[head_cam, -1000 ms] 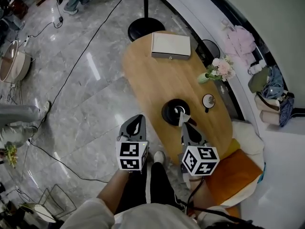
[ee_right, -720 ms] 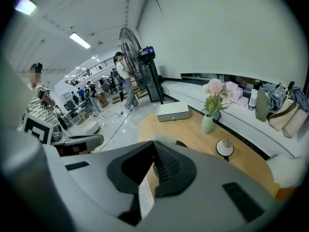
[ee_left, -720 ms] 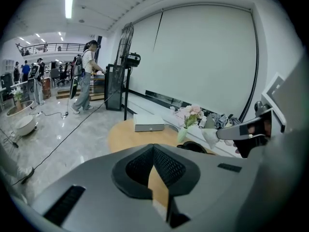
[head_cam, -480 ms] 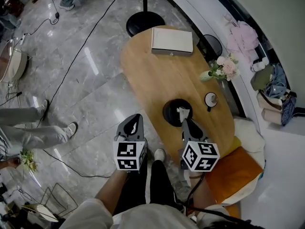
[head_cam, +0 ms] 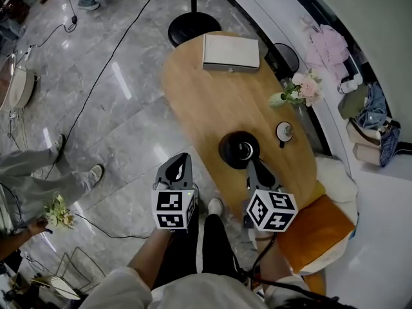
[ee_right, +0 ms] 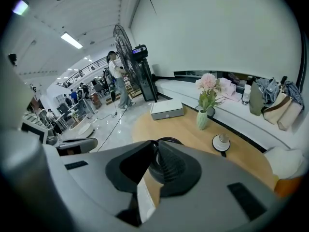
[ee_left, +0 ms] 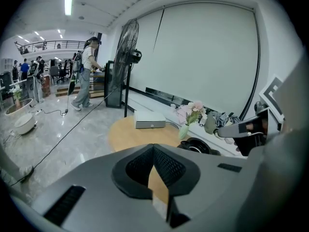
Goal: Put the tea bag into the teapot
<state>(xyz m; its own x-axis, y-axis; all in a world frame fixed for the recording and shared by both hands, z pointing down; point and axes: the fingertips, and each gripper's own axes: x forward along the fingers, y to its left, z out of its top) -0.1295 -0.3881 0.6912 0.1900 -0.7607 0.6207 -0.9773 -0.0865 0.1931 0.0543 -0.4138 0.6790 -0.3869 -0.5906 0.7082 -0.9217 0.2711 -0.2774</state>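
Oval wooden bench (head_cam: 206,102) on a grey marble floor, w/ the black teapot (head_cam: 232,152) at your end, mouth open. Your right gripper (head_cam: 252,164) sits just on your side of the teapot, tips almost at its rim. Its jaws are together, w/ nothing between them in the right gripper view, only the pot's mouth past the tips. Your left gripper (head_cam: 183,159) is well off to the teapot's left, out over the floor, jaws likewise closed & empty.

Tea bag (head_cam: 245,150): prob. the small pale spot inside the teapot's opening in the head view. It's too small to be sure, and no string or tag can be made out. If that's it, the job looks done or v. close.

Handling, as a judgement: the bag is v. light, soft, limp — it'll sag & swing, and the paper tears easily, more so once damp. If you need to re-seat it, pinch the tag or top fold w/ a light squeeze, not the pouch. The teapot looks heavy & rigid enough to stay put, but the rim is hard — don't knock the tips on it. Cup (head_cam: 282,132) stands near the teapot's right and the vase (head_cam: 278,100) beyond it; both apart from it.
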